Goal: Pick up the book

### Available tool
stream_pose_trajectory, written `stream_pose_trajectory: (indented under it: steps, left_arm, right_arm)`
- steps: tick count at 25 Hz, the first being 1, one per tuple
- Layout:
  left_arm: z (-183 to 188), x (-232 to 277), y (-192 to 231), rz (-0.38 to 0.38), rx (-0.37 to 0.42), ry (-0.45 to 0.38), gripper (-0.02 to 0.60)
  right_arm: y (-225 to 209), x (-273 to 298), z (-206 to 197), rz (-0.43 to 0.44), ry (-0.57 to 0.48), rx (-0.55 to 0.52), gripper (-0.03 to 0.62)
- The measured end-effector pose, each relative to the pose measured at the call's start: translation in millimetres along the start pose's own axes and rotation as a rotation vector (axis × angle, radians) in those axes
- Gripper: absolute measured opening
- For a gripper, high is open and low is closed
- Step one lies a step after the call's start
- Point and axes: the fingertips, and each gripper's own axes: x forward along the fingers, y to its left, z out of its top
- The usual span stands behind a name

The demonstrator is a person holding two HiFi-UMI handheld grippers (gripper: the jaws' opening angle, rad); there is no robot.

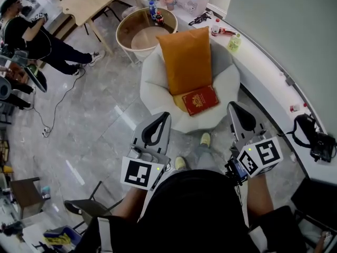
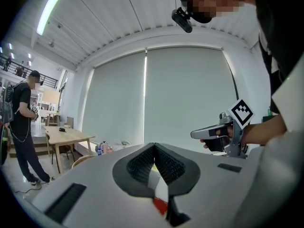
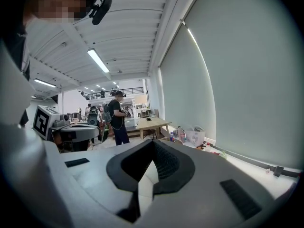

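Left gripper point(image 1: 162, 116) and right gripper point(image 1: 233, 107) point toward book point(image 1: 200, 99), jaws together

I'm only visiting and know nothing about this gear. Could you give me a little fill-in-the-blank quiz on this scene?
1. The book on the white chair has a ____ cover.
2. The cushion propped behind it is ____.
3. The left tool and right tool both have their jaws ____.
Missing words: red; orange; shut.
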Motion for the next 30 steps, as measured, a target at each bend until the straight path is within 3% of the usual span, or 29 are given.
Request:
stream_pose_trajectory:
  steps: [11, 16, 21, 30]
  left_arm:
    - [10, 98, -13, 0.019, 0.013, 0.028, 0.011]
    - [9, 130, -17, 0.043, 0.038, 0.080, 0.011]
    - [16, 159, -26, 0.052, 0.052, 0.066, 0.011]
    - [5, 190, -29, 0.084, 0.083, 0.139, 0.011]
  right_arm:
    - [-89, 31, 13, 0.026, 0.006, 0.029, 0.009]
    - [-123, 41, 19, 0.048, -0.004, 0.044, 0.009]
    - [-153, 48, 22, 0.071, -0.013, 0.072, 0.009]
    - [-191, 63, 22, 0.094, -0.021, 0.105, 0.009]
